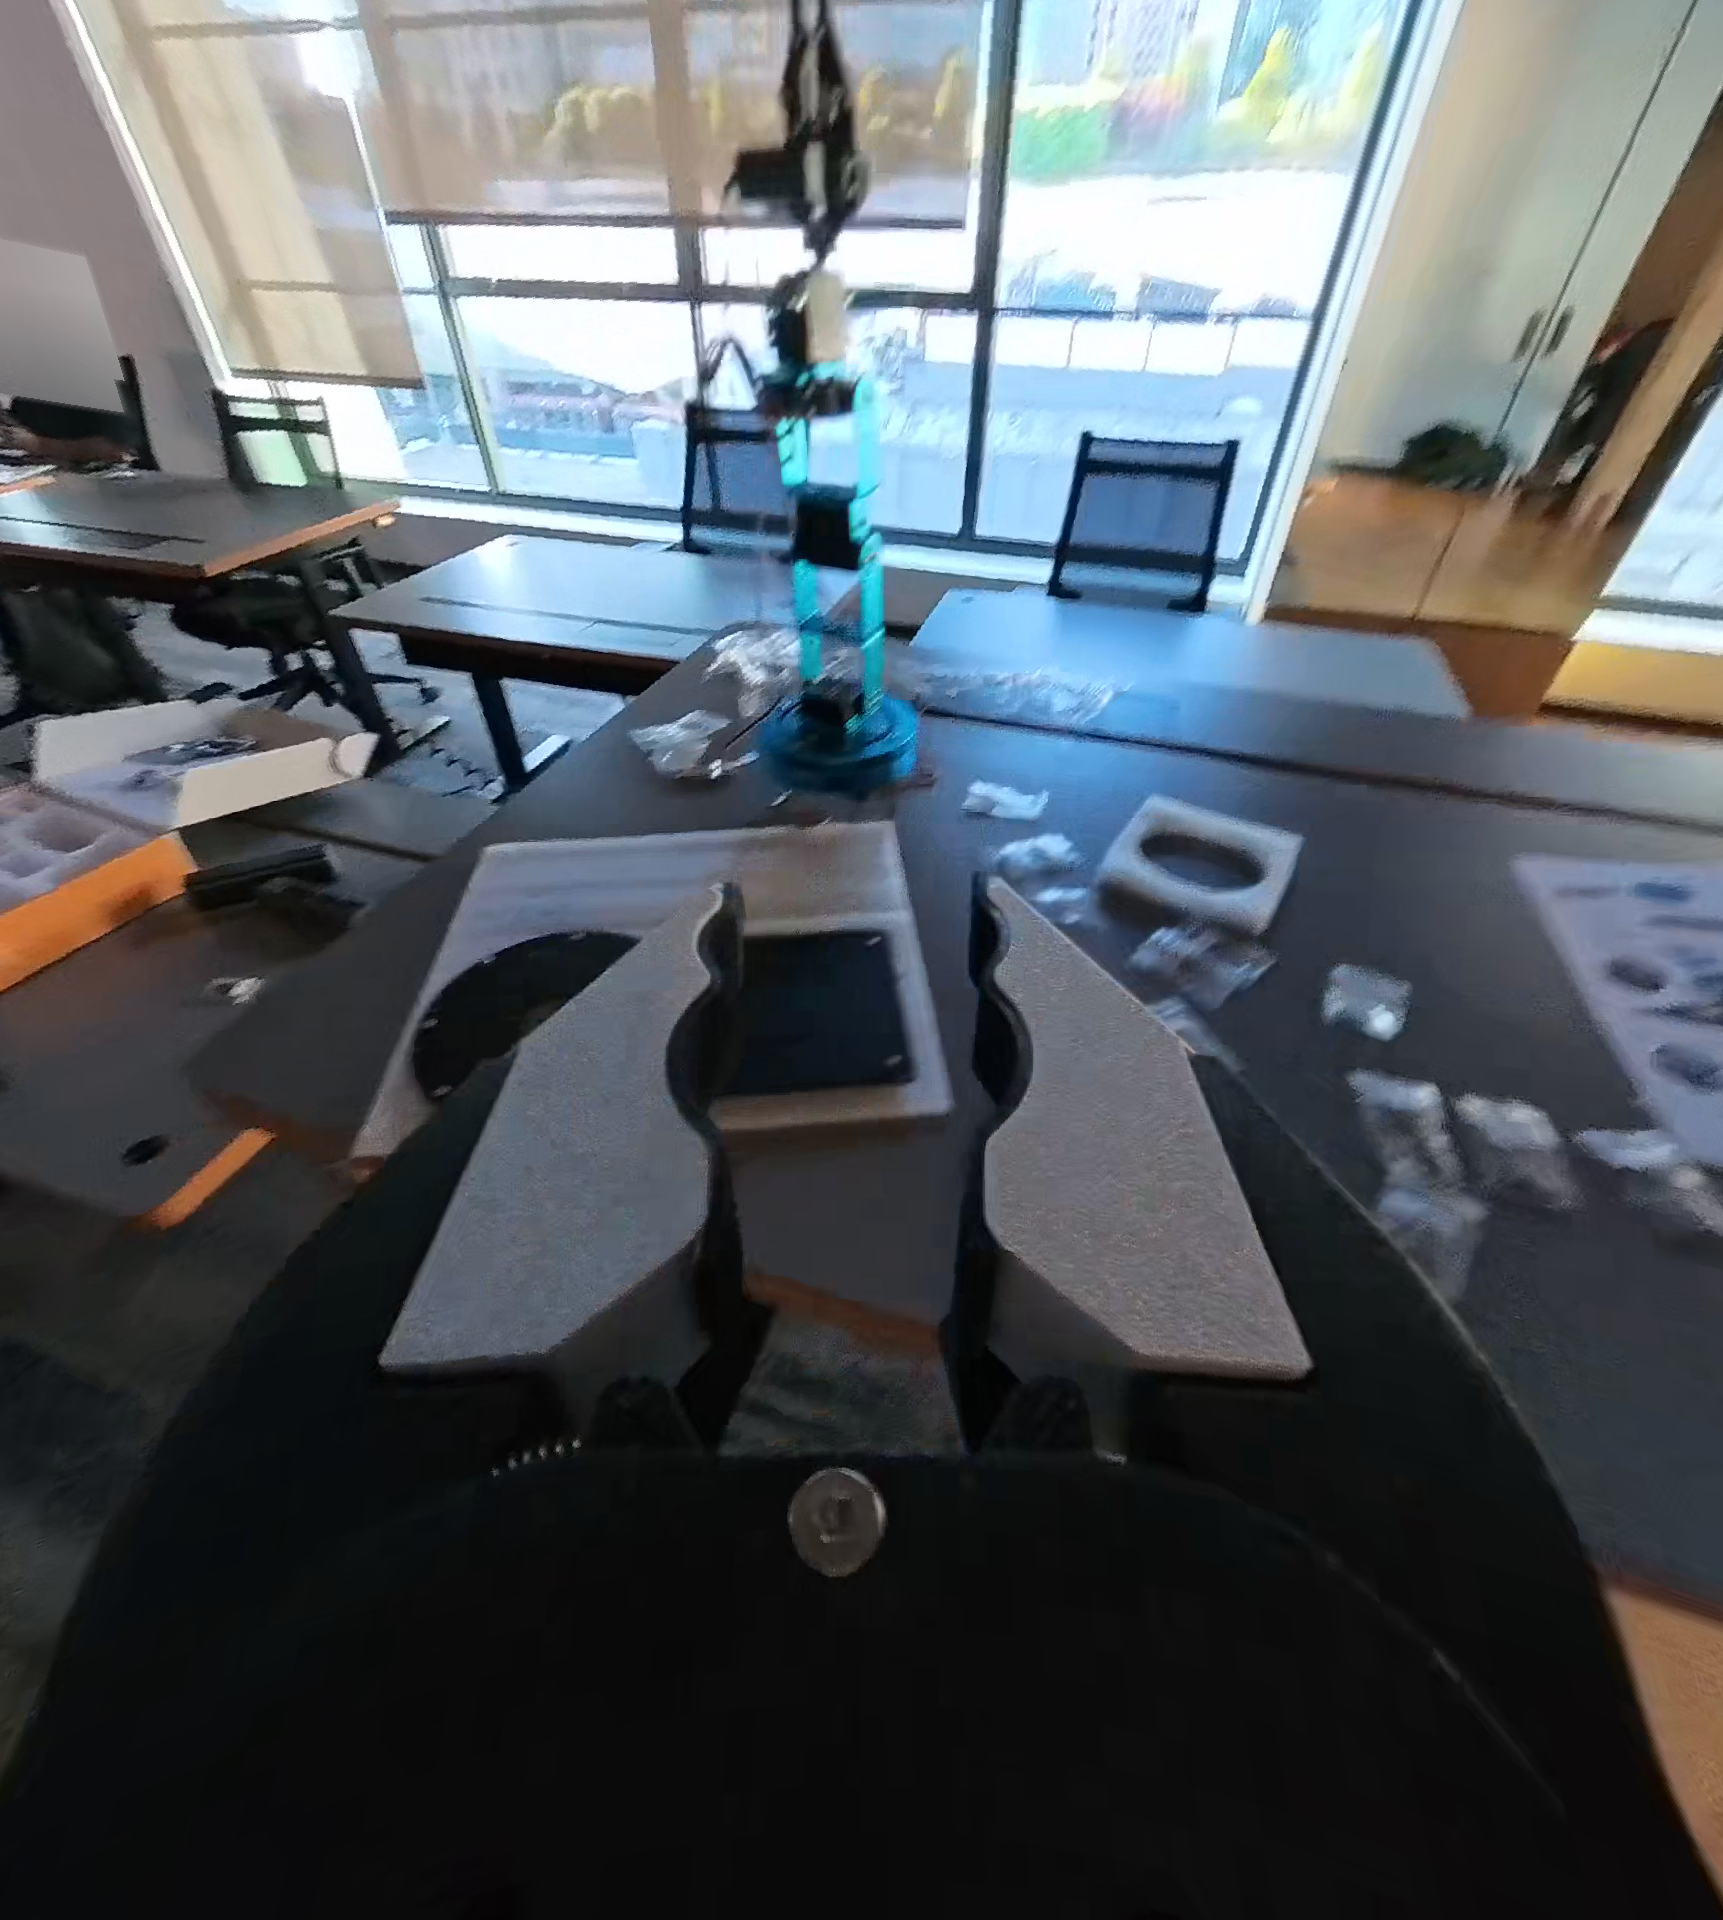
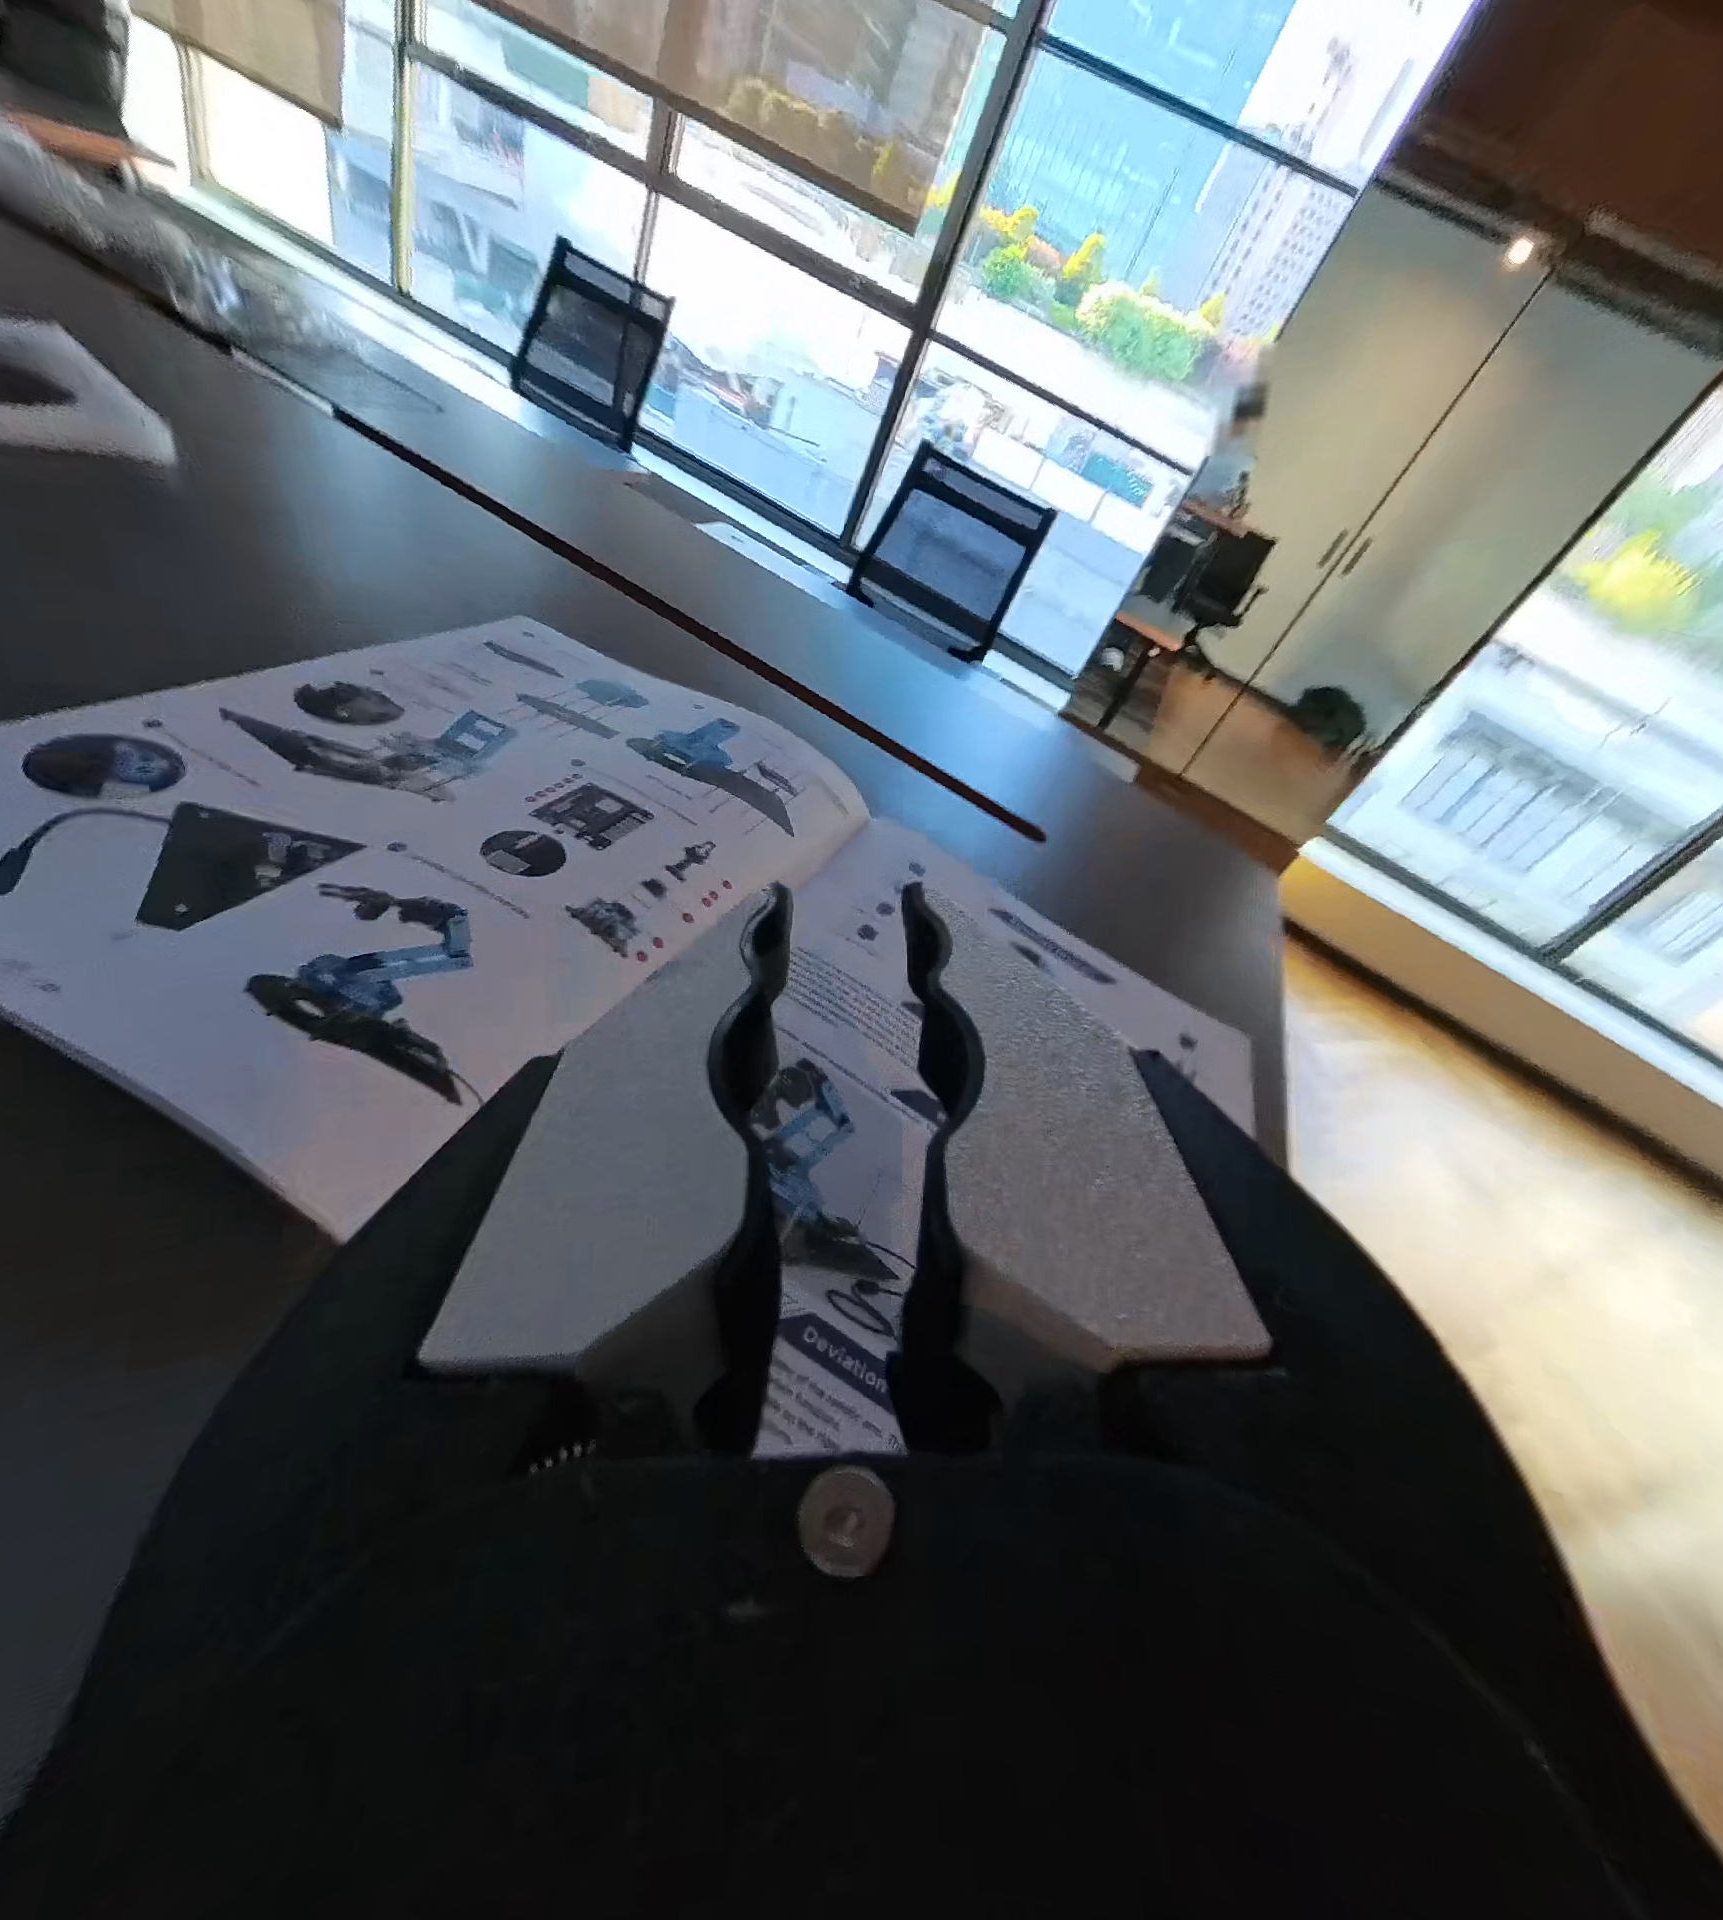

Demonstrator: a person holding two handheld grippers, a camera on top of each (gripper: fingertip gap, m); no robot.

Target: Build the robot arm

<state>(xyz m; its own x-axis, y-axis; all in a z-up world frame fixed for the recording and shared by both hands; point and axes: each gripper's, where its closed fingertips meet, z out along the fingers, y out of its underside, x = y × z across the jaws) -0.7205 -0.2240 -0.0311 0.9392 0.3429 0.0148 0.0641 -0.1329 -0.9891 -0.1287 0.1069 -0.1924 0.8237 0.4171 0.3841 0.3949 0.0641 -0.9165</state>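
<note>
White foam tray (image 1: 815, 862) lies just beyond the left gripper (image 1: 855, 904), jaws wide apart, holding nothing; we note the blue arm model (image 1: 836, 582) farther off, dead ahead. Right wrist view: right gripper (image 2: 844, 914) hangs over the open booklet (image 2: 337, 883), narrowly parted and empty, booklet spreading left.

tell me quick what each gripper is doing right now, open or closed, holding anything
Left gripper: open, empty, above the foam tray.
Right gripper: open with a narrower gap, empty, over the open booklet.
</note>
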